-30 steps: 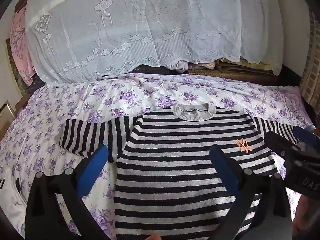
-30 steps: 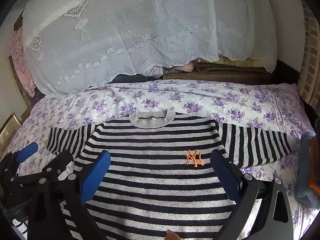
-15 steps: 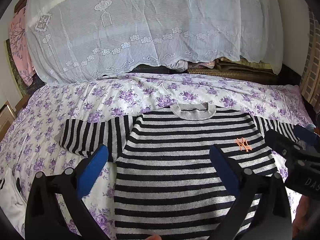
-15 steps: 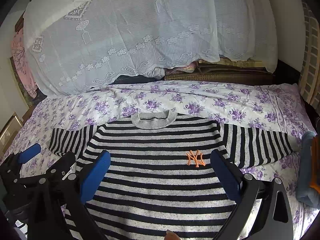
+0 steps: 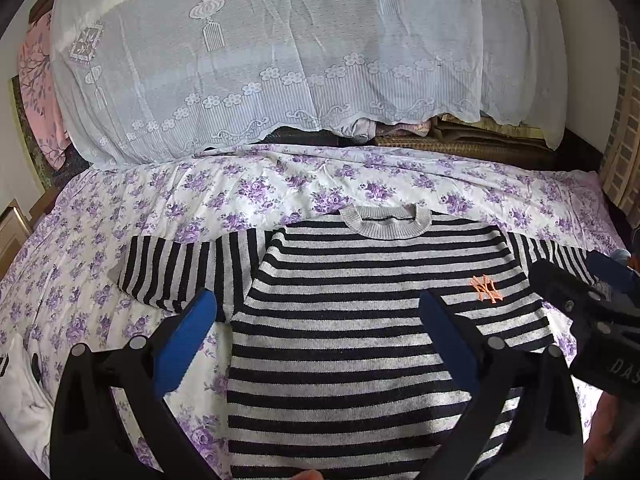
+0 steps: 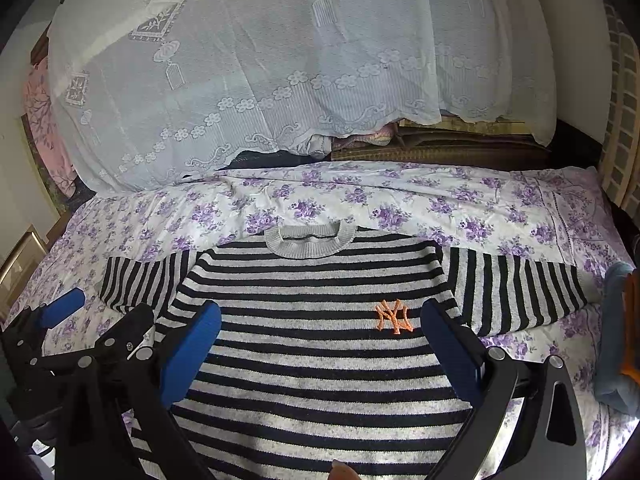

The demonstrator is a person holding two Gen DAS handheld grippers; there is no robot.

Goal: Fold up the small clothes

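A black-and-grey striped sweater [image 5: 372, 320] lay flat, front up, on the purple-flowered bedsheet [image 5: 248, 188], and everything else sat around it. Off the sweater's left sleeve [image 5: 180, 268], at the far left edge of the left wrist view, lay a piece of white cloth [image 5: 20, 392] on the sheet. That sleeve stretched out sideways from the body, and the left gripper [image 5: 316, 340] hung over the sweater's lower left side, its blue-padded fingers [image 5: 188, 336] spread wide with nothing between them. At the top middle of the sweater sat its grey ribbed collar [image 6: 310, 240], pointing towards a white lace cover [image 6: 280, 72] draped over a pile behind the sheet. Right of the collar, on the chest, was an orange stitched logo [image 6: 394, 316]. The right gripper [image 6: 320, 348] hovered over the sweater's lower middle, jaws likewise wide apart and empty. The right sleeve [image 6: 516, 292] reached out sideways, and past its cuff lay a blue folded cloth [image 6: 616, 340] at the sheet's right edge.
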